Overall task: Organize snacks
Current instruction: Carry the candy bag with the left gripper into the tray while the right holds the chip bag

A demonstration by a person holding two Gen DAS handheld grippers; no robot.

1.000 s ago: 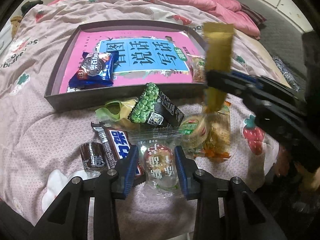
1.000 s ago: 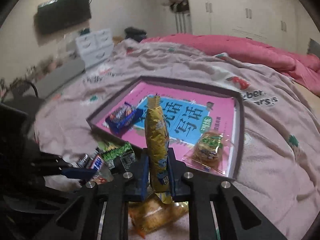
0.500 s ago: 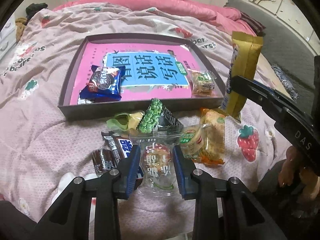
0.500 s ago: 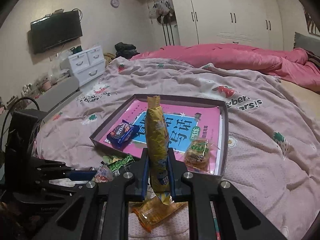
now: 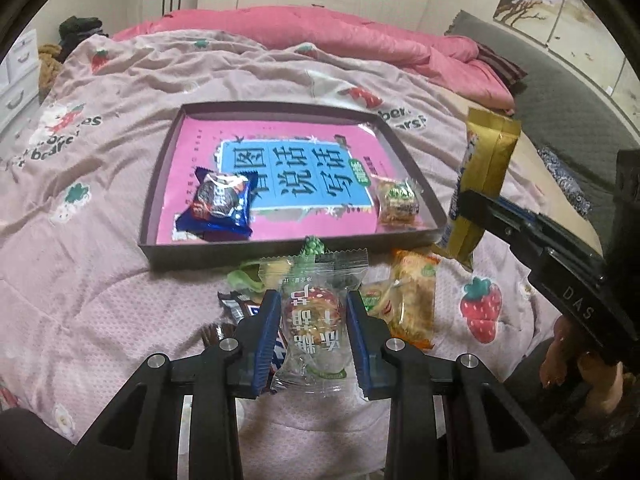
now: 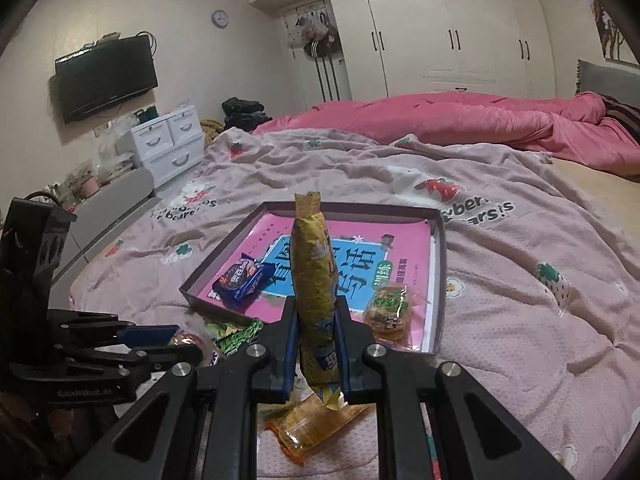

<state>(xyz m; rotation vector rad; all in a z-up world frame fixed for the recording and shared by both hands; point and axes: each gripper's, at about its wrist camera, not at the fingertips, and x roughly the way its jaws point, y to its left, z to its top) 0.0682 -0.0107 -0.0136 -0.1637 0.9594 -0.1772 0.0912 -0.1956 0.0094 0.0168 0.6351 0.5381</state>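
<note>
My left gripper (image 5: 313, 314) is shut on a clear-wrapped round pastry (image 5: 314, 322), lifted above the snack pile. In the right wrist view my right gripper (image 6: 316, 334) is shut on a tall gold snack packet (image 6: 313, 280) that stands upright between its pads; the same gold packet (image 5: 482, 172) shows at the right of the left wrist view. Beyond both lies a dark shallow tray (image 5: 424, 188) lined with a pink and blue book. In the tray rest a blue biscuit packet (image 5: 220, 204) and a clear-wrapped cake (image 5: 398, 202).
Loose snacks lie on the pink bedspread in front of the tray: an orange packet (image 5: 412, 300), a green pea packet (image 6: 238, 338), a chocolate bar (image 5: 240, 308). A pink duvet (image 6: 460, 120), white drawers (image 6: 168, 140) and wardrobes stand beyond.
The left gripper has closed on the pastry and lifted it off the pile. The right gripper has risen and levelled with the gold packet, and both views now take in more of the room.
</note>
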